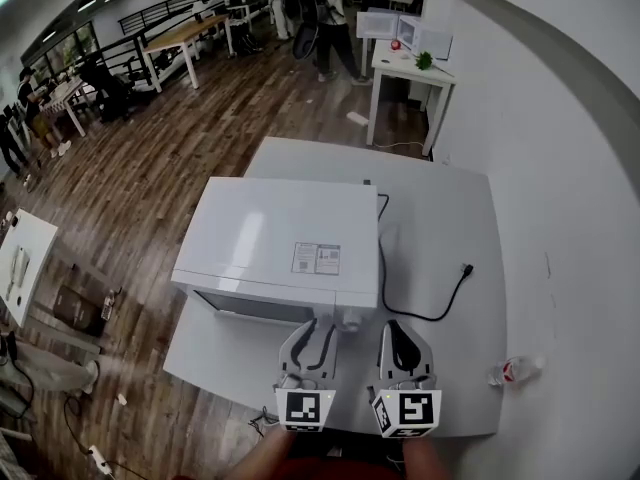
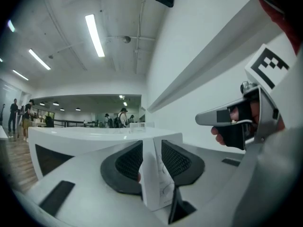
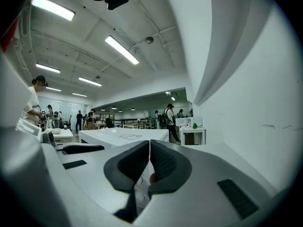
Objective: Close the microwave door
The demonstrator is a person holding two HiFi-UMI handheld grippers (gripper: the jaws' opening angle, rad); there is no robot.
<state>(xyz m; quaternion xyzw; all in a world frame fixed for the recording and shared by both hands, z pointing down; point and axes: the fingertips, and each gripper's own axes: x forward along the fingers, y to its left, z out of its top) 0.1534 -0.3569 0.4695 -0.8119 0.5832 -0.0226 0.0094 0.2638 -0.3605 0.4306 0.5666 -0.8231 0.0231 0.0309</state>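
The white microwave (image 1: 280, 238) stands on a white table (image 1: 440, 218), its front with the dark door window (image 1: 250, 308) turned toward me. From above, the door looks flush with the front. My left gripper (image 1: 315, 328) hovers just before the front right corner, jaws apart and holding nothing. In the left gripper view the control panel (image 2: 161, 174) with its knobs shows through the gap of the left gripper (image 2: 152, 148). My right gripper (image 1: 395, 330) hangs beside it to the right, off the microwave. In its own view the right gripper (image 3: 149, 148) has its pads together.
A black power cord (image 1: 420, 308) with its plug (image 1: 466, 268) lies on the table right of the microwave. A plastic bottle (image 1: 515, 370) lies by the white wall (image 1: 560, 168). A small white table (image 1: 20, 258) stands at the left. People stand far back.
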